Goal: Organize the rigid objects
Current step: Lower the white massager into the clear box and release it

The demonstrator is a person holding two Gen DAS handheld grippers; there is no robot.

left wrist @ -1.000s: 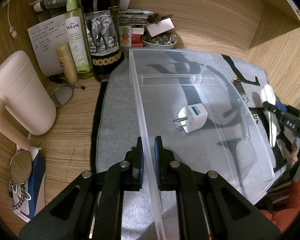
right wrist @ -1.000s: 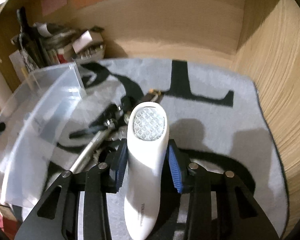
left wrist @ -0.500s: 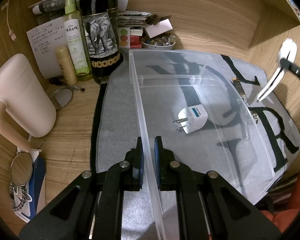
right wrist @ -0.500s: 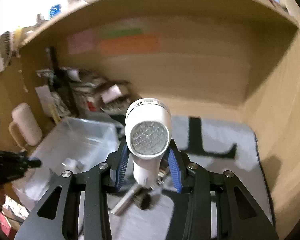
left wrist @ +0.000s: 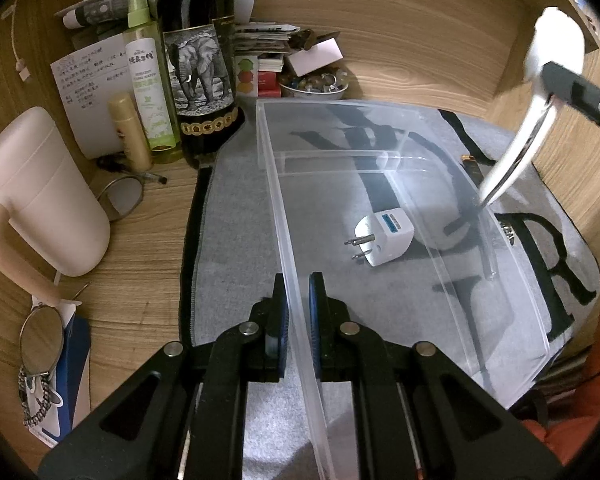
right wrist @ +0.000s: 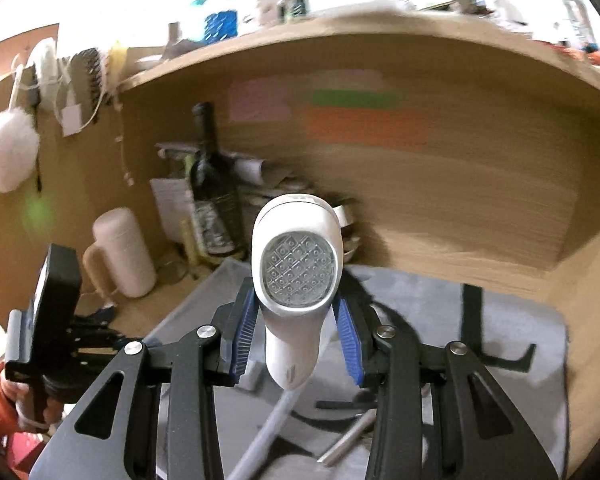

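Looking across the wooden desk (left wrist: 140, 248), we see a grey mat (left wrist: 236, 216) with large black letters spread over most of it, and on that mat a clear plastic bin (left wrist: 512, 292), open at the top. We clamp its near-left wall with the left gripper (left wrist: 296, 312): the blue pads are closed tight on the thin plastic, one inside the bin and one outside.

To the left of the mat we see a pale pink jug (left wrist: 44, 192) with a curved handle, and behind it a dark wine bottle (left wrist: 200, 60) with an elephant label, a green spray bottle (left wrist: 148, 80) just beside it and a small tan tube (left wrist: 128, 132) in front of a handwritten note. A small bowl of trinkets (left wrist: 314, 84) sits behind the bin's far wall.

We hold a white handheld device (right wrist: 296, 276) in the right gripper (right wrist: 296, 344); its blue pads press on the narrow handle from both sides, and the rounded head with a clear patterned face points back at the camera. From the left wrist view the same device hangs in the air over the bin's far right edge, well above the mat, touching nothing but our pads.

Inside the bin, a white plug adapter (left wrist: 380, 236) with a blue label lies on its side on the floor, prongs pointing left. Beyond the right wall a few small metal items lie on the mat; we cannot tell what they are.
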